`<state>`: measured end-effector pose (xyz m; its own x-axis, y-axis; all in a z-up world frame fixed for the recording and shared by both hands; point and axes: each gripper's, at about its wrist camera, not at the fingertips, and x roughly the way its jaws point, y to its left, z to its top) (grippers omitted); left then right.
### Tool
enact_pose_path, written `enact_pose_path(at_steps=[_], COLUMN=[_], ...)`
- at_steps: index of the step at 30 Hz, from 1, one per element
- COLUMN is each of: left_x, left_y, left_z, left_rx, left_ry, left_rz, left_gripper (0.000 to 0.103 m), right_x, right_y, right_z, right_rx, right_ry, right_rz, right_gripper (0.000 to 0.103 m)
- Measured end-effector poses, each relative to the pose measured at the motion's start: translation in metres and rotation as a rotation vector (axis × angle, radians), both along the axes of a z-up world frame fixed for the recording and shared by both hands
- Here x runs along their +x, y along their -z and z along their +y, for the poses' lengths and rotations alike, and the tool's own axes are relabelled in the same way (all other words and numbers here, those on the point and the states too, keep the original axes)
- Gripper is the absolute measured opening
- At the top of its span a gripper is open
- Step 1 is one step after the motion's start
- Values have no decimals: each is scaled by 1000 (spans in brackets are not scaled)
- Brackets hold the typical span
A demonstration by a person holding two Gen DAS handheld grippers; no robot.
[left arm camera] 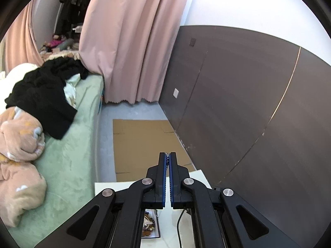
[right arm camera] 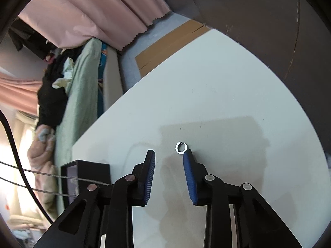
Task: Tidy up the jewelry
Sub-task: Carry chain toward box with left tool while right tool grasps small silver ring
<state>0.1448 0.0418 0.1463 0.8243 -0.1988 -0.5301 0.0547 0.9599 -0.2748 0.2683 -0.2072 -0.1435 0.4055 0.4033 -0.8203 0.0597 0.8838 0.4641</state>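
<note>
A: Left gripper has its blue pads pressed together on a dark bead chain, which shows only as a thin line of beads between the tips. It is held up above the white table, pointing out over the cardboard on the floor.

B: And beneath it?

A: Below and behind the fingers, a tray on the table holds a jumble of beads and pale pieces; most of it is hidden by the linkage. A black cable runs just right of it.

B: The right gripper?

A: Fingers spread apart, nothing between them, low over the table. A small silver ring lies flat on the surface right at the tip of its right pad; touching or just clear, I cannot tell.

B: Anything to its left?

A: A black box, open side facing left, standing at the table's near left edge beside the left finger. Past it, a bed with green bedding.

B: Any labels or writing?

A: None that I can read on the box, the tray or the grippers
</note>
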Motion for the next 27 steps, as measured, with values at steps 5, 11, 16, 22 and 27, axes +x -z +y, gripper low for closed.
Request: enact_pose_path(at_steps=[5, 11, 16, 22, 27], left_x=[-2, -4, -4, 1, 5], left_y=[-12, -22, -23, -11, -1], left_z=[11, 22, 26, 28, 31], left_rx=[10, 19, 21, 8, -10], left_ry=[-21, -36, -36, -34, -33], left_rz=[-18, -29, -28, -3, 20], left_gripper=[2, 2, 2, 2, 2], right_x=[0, 1, 5, 8, 11], right_y=[-4, -5, -5, -7, -10], right_z=[5, 1, 4, 14, 26], right_rx=[-62, -60, -75, -135, -241], right_ry=[7, 44, 46, 18, -39], right_rz=[-3, 15, 6, -17, -34], right_gripper=[31, 31, 31, 31, 28])
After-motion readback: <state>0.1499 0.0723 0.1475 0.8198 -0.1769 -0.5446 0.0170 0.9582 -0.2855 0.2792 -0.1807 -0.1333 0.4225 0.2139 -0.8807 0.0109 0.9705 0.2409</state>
